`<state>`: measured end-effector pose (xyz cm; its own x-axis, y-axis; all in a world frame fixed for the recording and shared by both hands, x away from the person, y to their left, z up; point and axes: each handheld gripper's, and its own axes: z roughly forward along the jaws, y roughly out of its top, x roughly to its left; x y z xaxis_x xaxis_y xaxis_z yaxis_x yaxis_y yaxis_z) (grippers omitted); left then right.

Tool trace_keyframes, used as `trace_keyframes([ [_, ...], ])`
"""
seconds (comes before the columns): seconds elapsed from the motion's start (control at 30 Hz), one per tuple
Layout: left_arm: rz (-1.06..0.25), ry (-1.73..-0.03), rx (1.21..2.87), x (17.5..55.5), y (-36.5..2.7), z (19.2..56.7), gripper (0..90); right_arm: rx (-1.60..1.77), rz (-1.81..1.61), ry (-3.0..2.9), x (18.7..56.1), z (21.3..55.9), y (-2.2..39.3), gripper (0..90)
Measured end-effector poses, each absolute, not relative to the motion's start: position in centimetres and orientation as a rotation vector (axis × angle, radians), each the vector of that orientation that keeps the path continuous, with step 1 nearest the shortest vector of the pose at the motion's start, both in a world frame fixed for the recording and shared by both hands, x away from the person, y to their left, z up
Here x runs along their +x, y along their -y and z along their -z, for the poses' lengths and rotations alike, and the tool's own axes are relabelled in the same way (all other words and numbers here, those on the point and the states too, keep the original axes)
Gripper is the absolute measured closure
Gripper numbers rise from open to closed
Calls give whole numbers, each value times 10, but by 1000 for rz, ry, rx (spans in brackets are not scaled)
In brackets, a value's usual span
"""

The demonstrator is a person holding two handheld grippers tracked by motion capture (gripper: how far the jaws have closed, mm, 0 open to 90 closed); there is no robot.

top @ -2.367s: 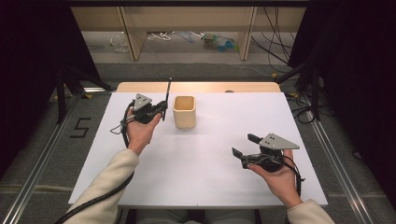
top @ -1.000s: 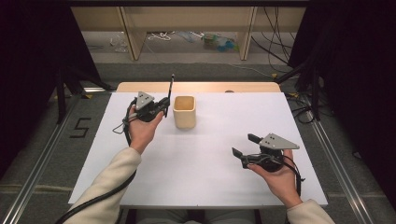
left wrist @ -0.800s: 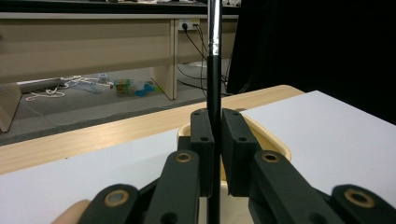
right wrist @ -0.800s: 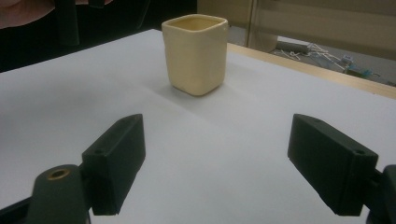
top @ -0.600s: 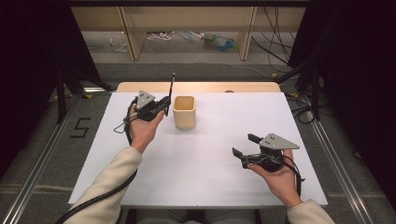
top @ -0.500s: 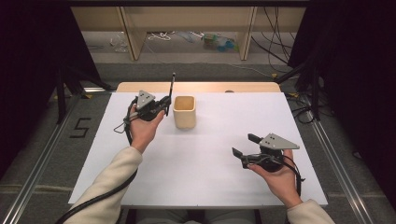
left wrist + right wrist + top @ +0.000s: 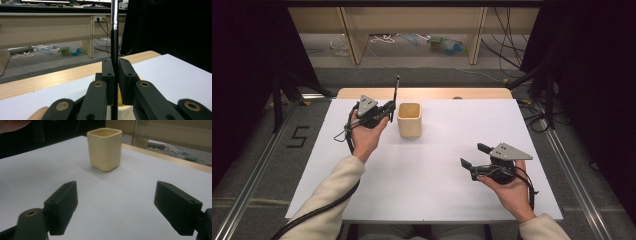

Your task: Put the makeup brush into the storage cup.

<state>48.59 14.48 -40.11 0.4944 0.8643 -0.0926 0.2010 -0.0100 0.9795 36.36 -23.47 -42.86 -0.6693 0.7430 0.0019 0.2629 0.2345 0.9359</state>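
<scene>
the left gripper (image 7: 388, 109) pinches a thin black rod (image 7: 396, 90) upright in its fingers, the cream cup (image 7: 409, 120) at its three o'clock, while the right gripper's (image 7: 472, 156) fingers stand spread.

Bright, evenly lit table; dark surroundings; sharp pictures.

Wooden desk (image 7: 412, 20) behind table, cables (image 7: 384, 39) on grey floor (image 7: 422, 75).

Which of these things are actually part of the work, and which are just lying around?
In use:
- black rod, clamped upright in the left hand-held gripper
- cream cup
- right hand-held gripper, open, empty

Lying about:
- floor clutter
- cables
</scene>
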Motion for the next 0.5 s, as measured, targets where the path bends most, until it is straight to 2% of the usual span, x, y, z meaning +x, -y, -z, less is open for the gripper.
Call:
trace_keyframes([
  [0.5,-683,-941,1508,487,-142,398,837,920,-1427,-2070,363,428,235,201],
])
